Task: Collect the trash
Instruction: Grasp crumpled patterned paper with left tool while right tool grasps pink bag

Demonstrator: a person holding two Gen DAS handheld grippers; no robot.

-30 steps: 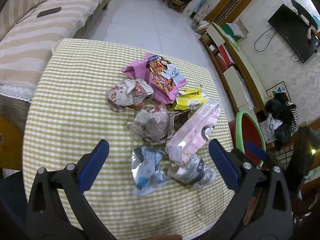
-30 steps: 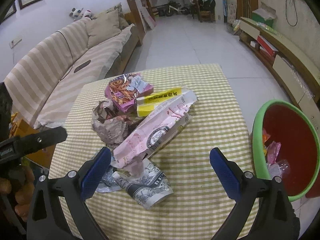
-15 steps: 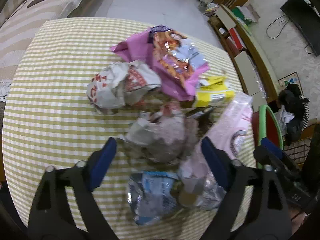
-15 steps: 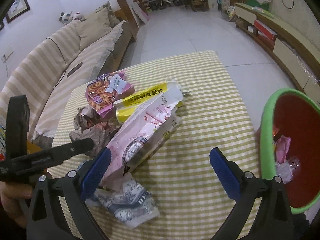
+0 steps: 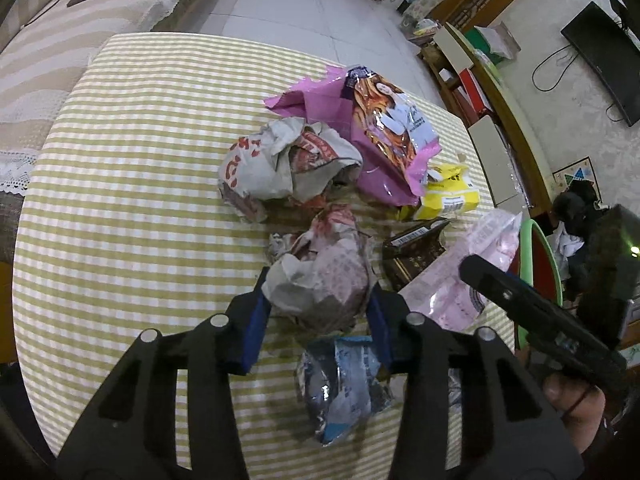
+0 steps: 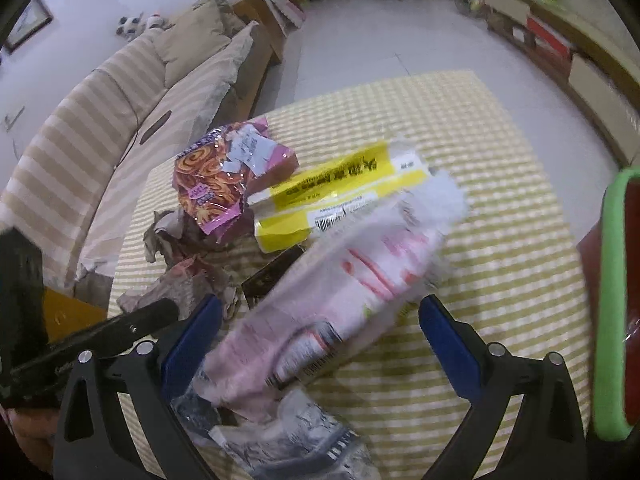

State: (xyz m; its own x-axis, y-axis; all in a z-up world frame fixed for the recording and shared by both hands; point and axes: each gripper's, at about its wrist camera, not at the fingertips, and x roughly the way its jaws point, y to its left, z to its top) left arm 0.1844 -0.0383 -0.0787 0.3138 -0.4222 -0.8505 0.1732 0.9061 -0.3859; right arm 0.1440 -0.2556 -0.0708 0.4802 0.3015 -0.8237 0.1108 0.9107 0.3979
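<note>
Trash pile (image 5: 332, 200) mid-table, bin (image 6: 612, 312) at 3 o'clock off edge. Left gripper (image 5: 318, 308) closing round paper wad (image 5: 320, 280), pads about touching. Right gripper (image 6: 320, 336) wide, just closing, pink bag (image 6: 340, 304) between, not pinched. Grab step; next: squeeze firm, lift, swing to bin.

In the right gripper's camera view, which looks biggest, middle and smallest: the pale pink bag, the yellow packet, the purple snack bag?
1. Pale pink bag, though it lies nearest the camera, which inflates it.
2. Yellow packet.
3. Purple snack bag, close to the yellow one, so that order is unsure.
</note>
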